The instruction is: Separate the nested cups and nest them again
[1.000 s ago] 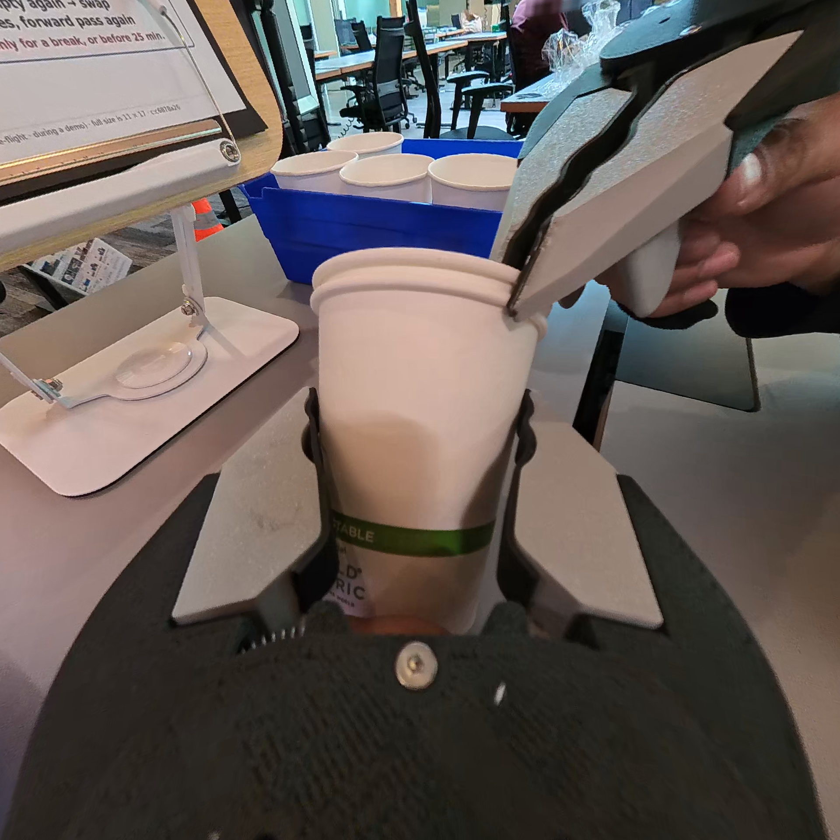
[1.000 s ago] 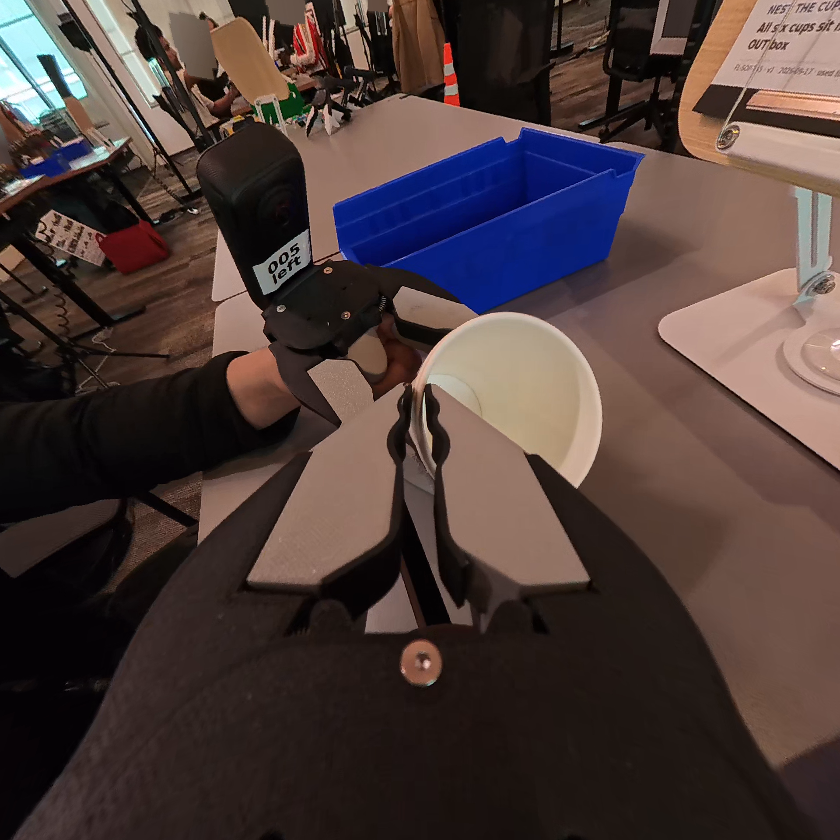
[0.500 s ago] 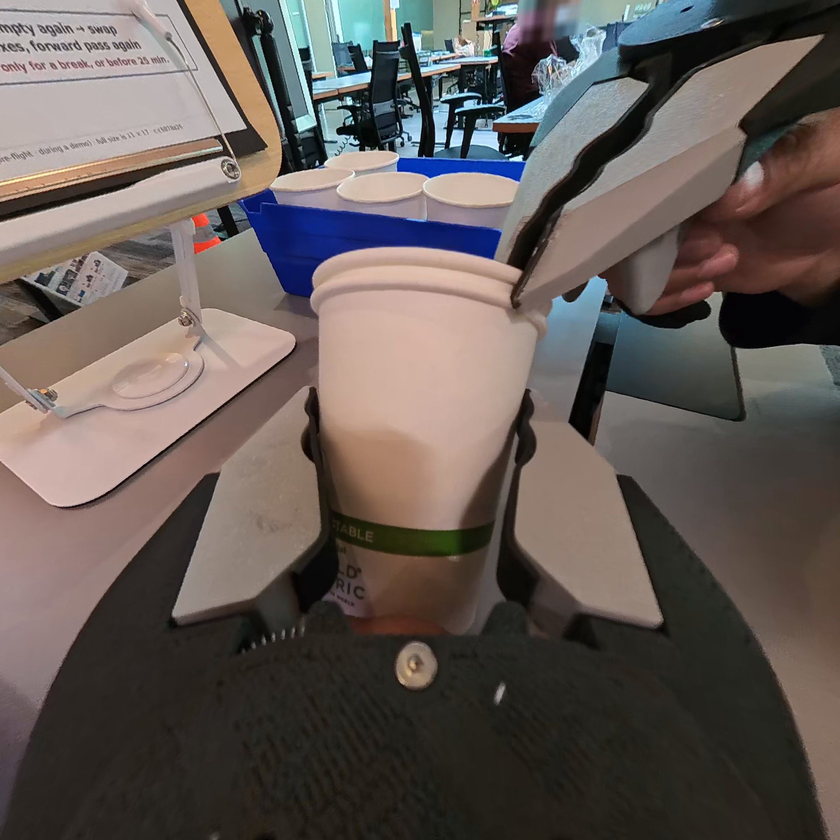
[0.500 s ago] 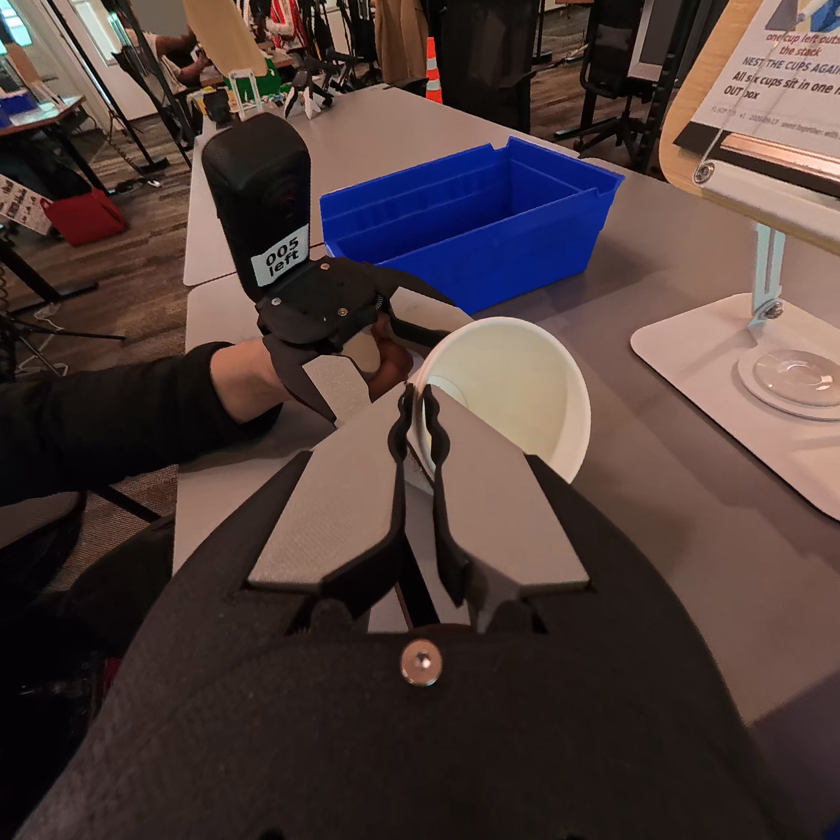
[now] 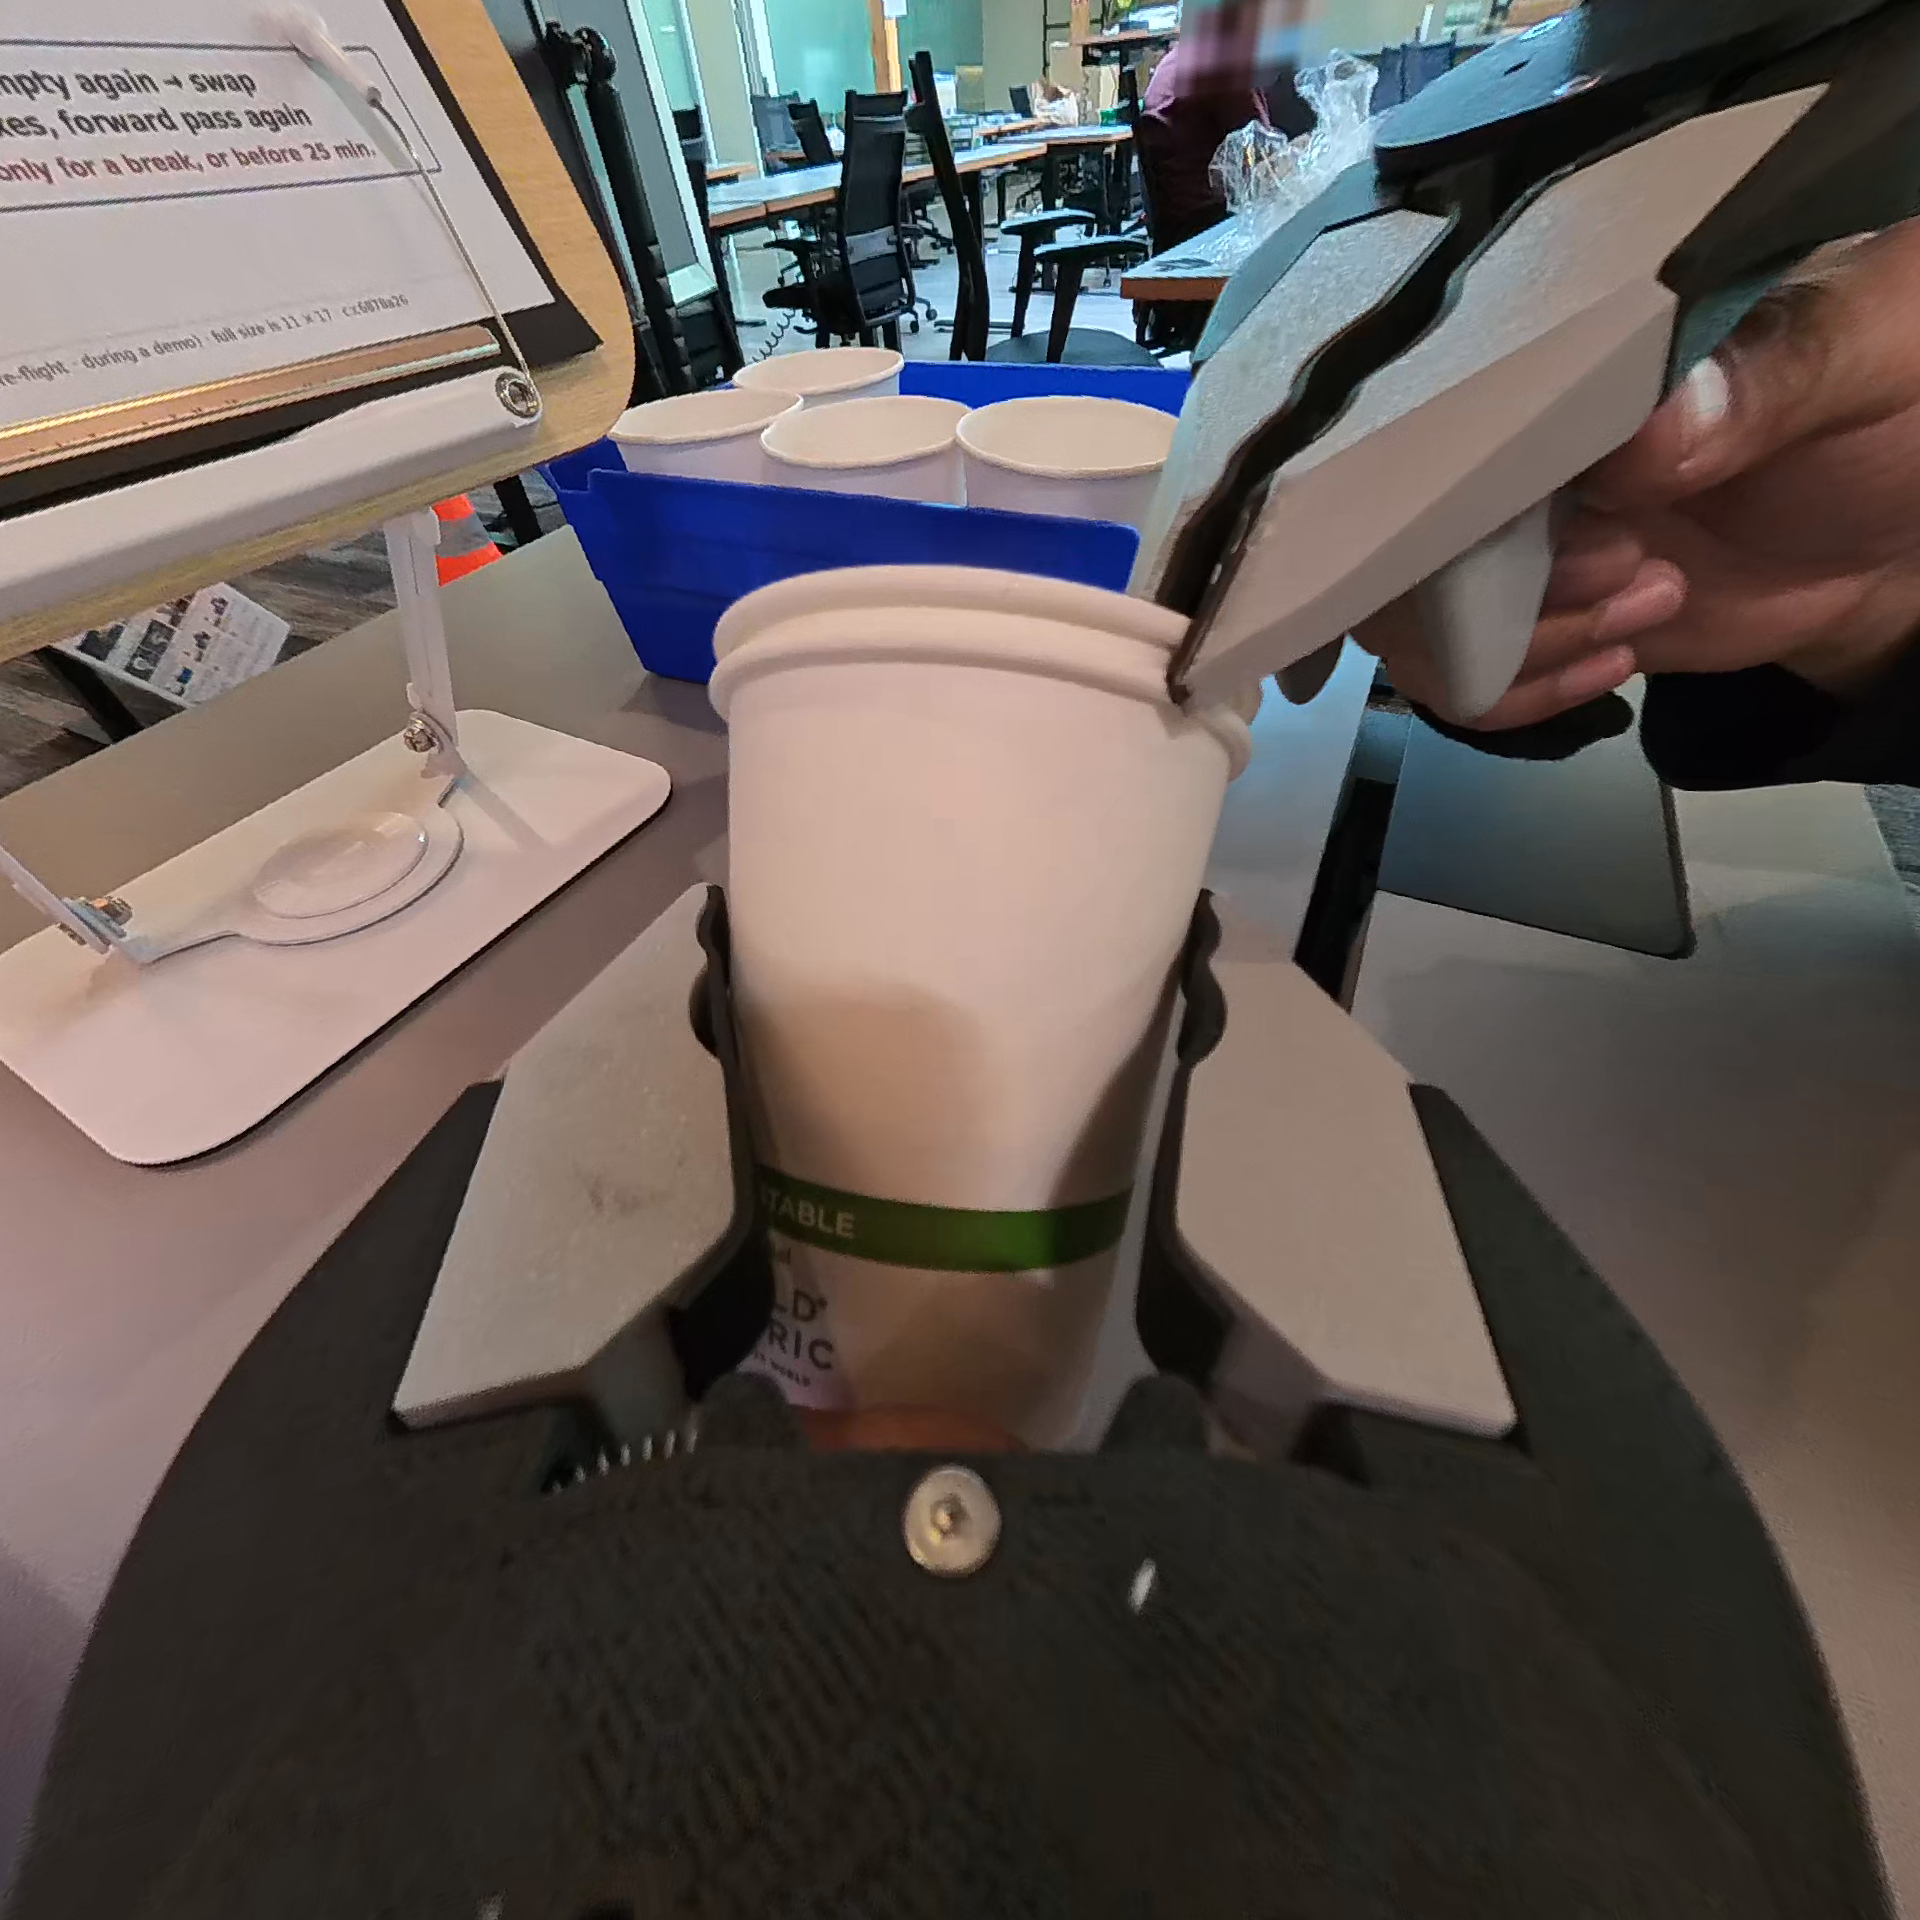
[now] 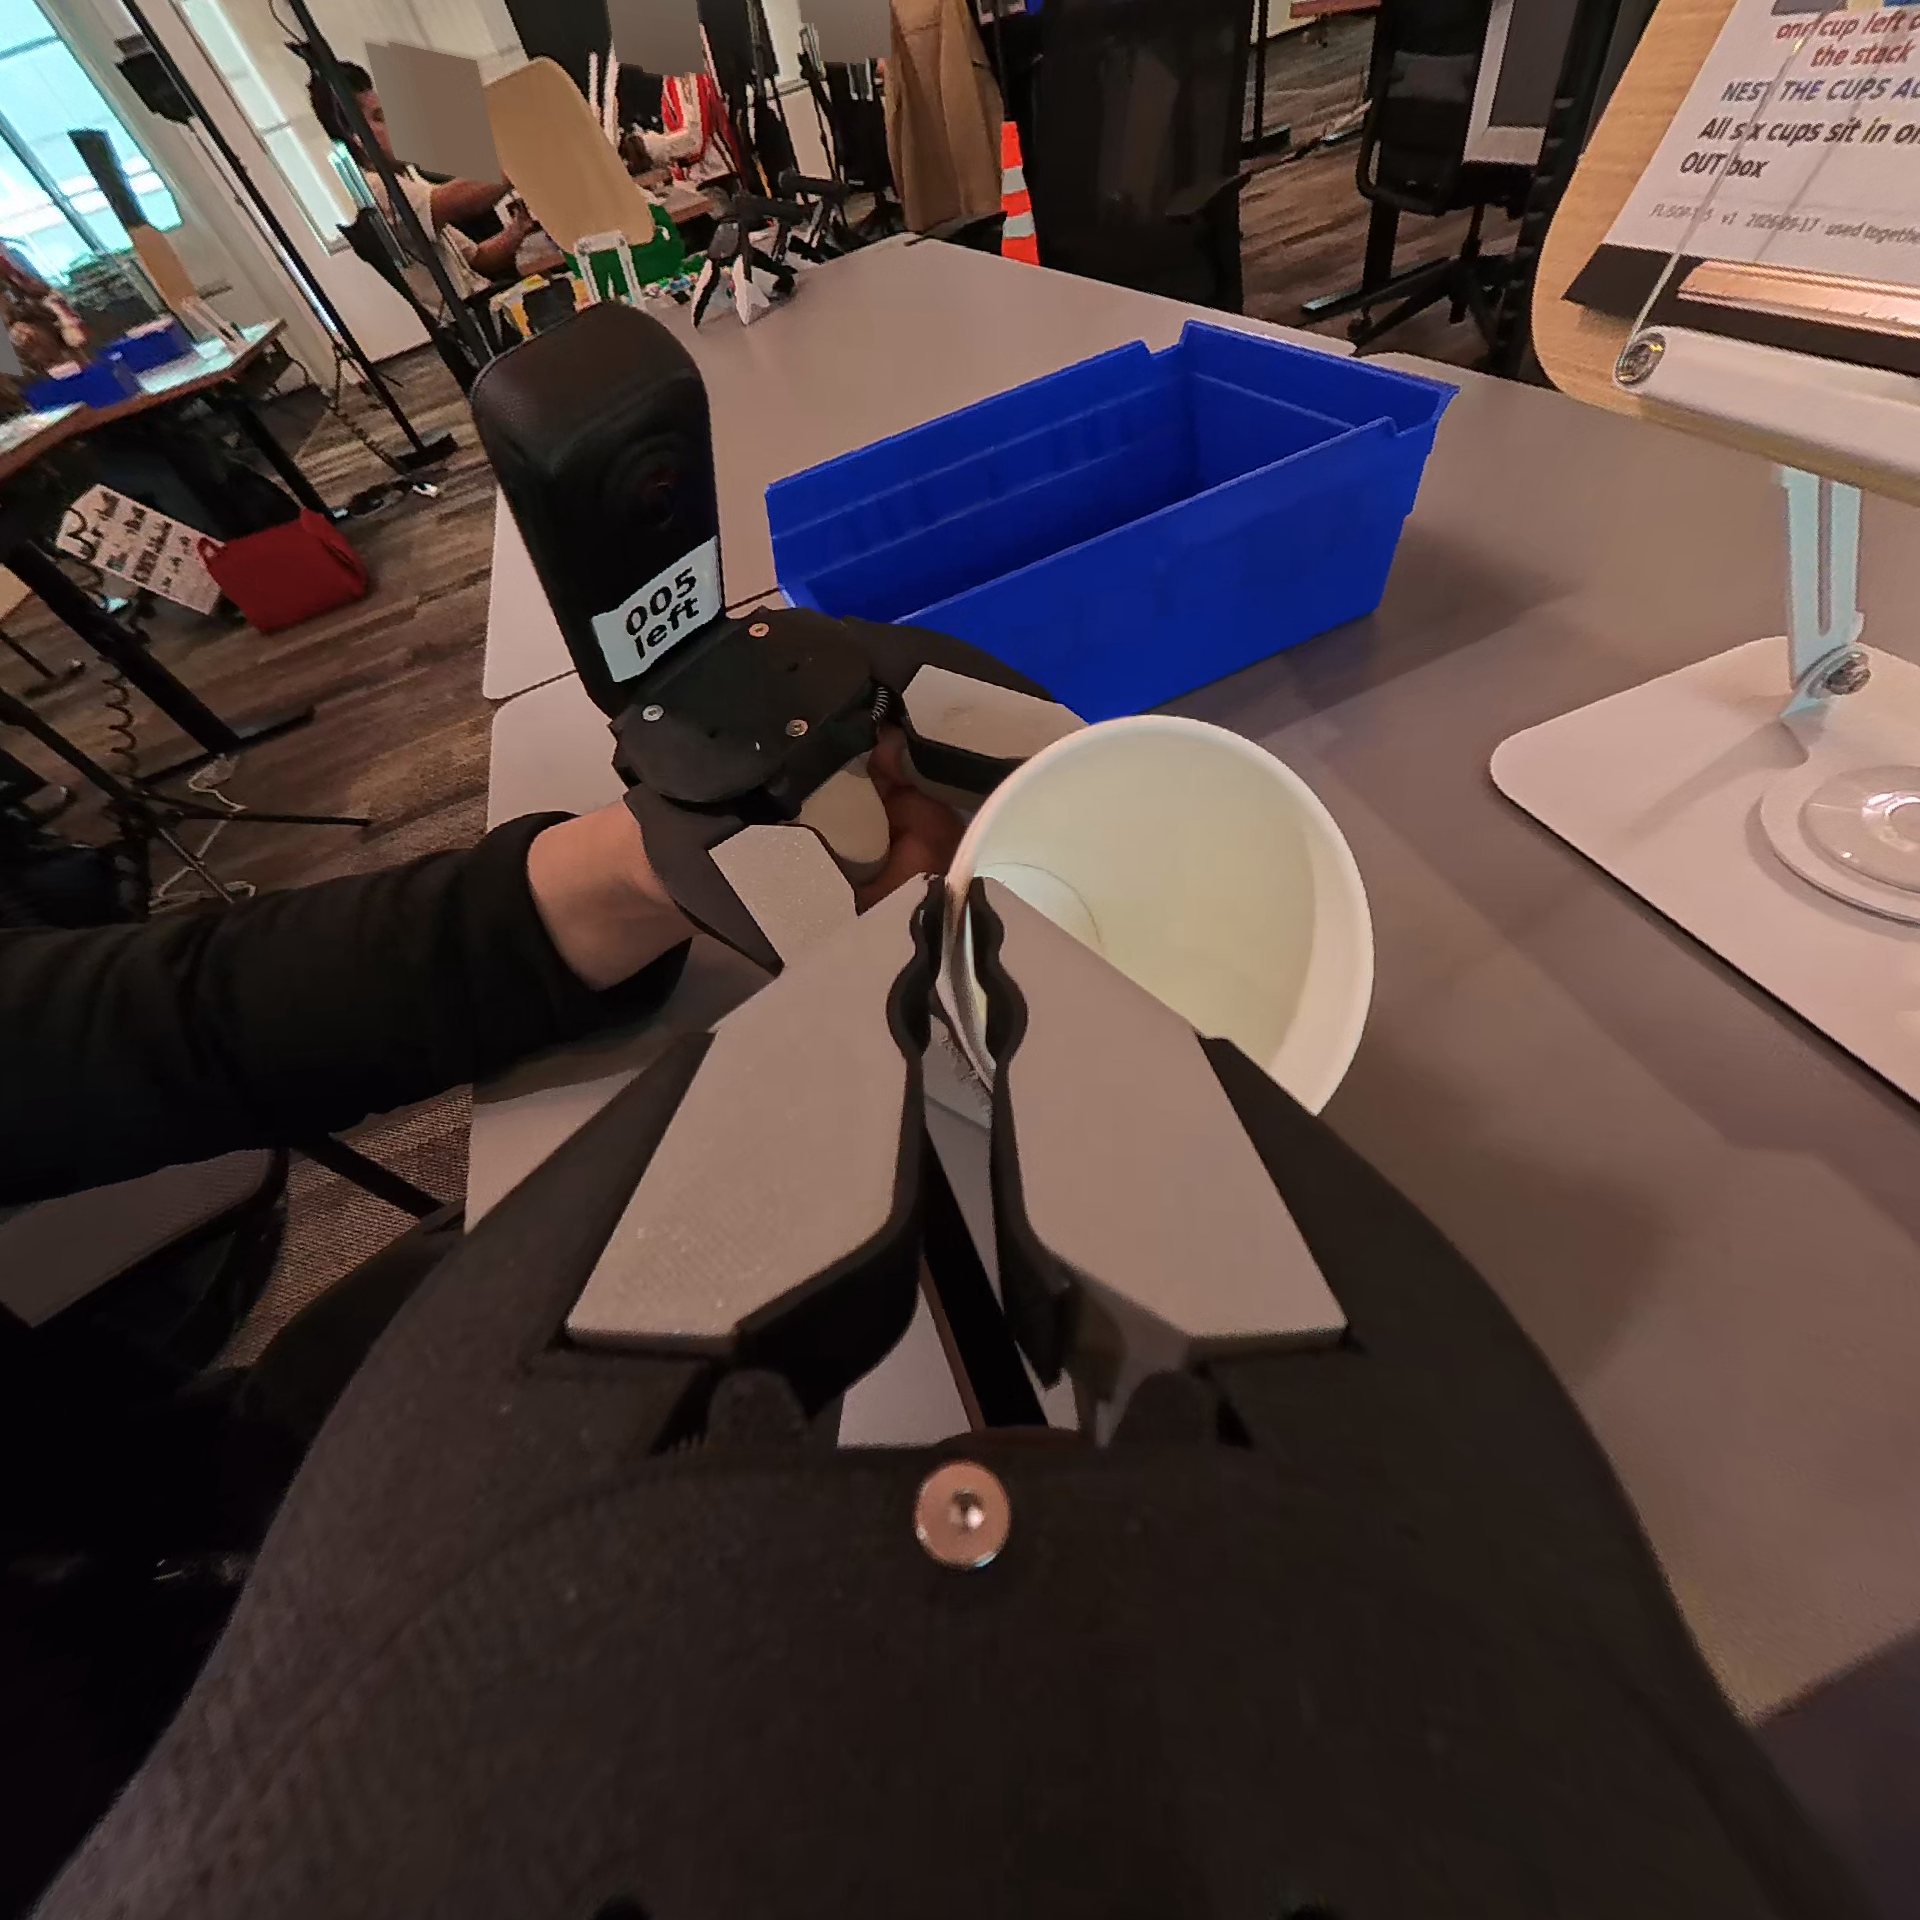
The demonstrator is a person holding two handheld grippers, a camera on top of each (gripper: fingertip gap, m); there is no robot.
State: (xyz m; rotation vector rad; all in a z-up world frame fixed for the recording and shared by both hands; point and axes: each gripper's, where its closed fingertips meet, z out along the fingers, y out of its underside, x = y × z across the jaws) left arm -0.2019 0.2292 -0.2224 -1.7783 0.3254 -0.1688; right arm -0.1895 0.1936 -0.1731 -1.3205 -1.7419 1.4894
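L gripper (image 5: pixel 956 997) jaws clamped on lower body of nested cups (image 5: pixel 977 883), held upright above grey counter (image 5: pixel 260 1299). Two rims show at top, inner cup rim (image 5: pixel 935 603) standing just proud of outer rim. R gripper (image 5: pixel 1195 644) comes in from upper right, jaws pinched together on inner cup's rim at near-right edge; in right wrist view R gripper (image 6: pixel 961 914) has one finger inside cup mouth, one outside.

Around: blue bin (image 5: pixel 862 551) behind the stack w/ four loose white cups (image 5: pixel 862 442) standing in it. Second blue bin (image 6: pixel 1122 530) in right wrist view, nothing seen inside. White sign stand (image 5: pixel 312 914) to left on counter, w/ clipboard sheet (image 5: pixel 208 208) overhead. Hand (image 5: pixel 1745 520) on R gripper's handle; dark sleeve (image 6: pixel 260 1018) behind L gripper. Office chairs, desks far back.

Vs 1 s ago: both grips unchanged. Inner rim now sits a little higher, gap opening on right side. Bin and stand appear slightly shifted in both views.
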